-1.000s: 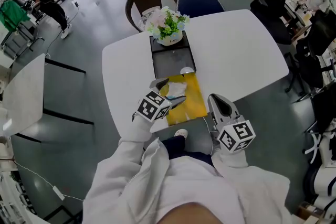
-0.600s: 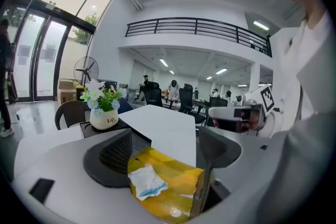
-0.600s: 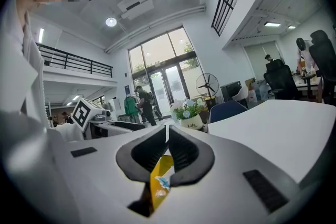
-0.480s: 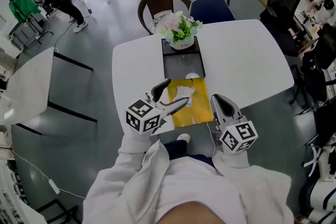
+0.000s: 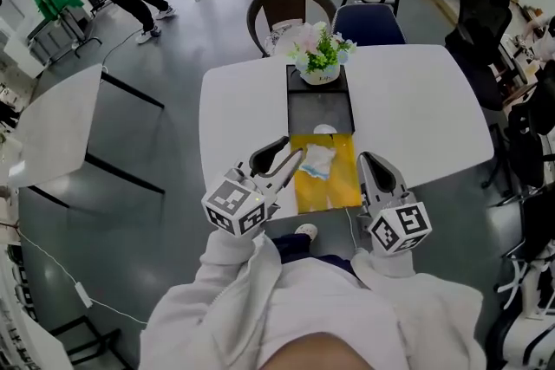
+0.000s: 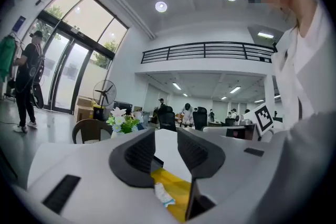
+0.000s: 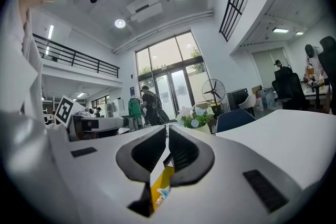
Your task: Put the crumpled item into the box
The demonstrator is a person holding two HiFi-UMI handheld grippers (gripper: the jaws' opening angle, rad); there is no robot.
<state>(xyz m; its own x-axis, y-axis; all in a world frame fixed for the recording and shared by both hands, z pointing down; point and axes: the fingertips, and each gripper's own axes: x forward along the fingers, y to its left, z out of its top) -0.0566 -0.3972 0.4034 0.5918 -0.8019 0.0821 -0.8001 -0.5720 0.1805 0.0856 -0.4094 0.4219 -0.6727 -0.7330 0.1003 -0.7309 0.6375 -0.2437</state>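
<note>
The crumpled item [image 5: 317, 160], white with a bit of blue, lies on a yellow mat [image 5: 334, 186] at the near edge of the white table [image 5: 416, 108]. Just beyond the mat is the dark box [image 5: 319, 107], an open shallow tray. My left gripper [image 5: 290, 152] hovers at the mat's left edge, beside the item; its jaws are closing with nothing between them. In the left gripper view the left gripper [image 6: 166, 134] points over the table, with the crumpled item [image 6: 164, 195] below it. My right gripper [image 5: 371, 160] is right of the mat, shut and empty.
A pot of flowers [image 5: 321, 63] stands at the box's far end. A small pale object [image 5: 324, 131] sits at its near end. A brown chair [image 5: 282, 9] and a blue chair [image 5: 368, 22] are behind the table. A second white table [image 5: 52, 134] is at the left.
My left gripper pulled back from over the crumpled item to the mat's left edge, and its jaws have narrowed. The item stays on the mat. The right gripper has hardly moved.
</note>
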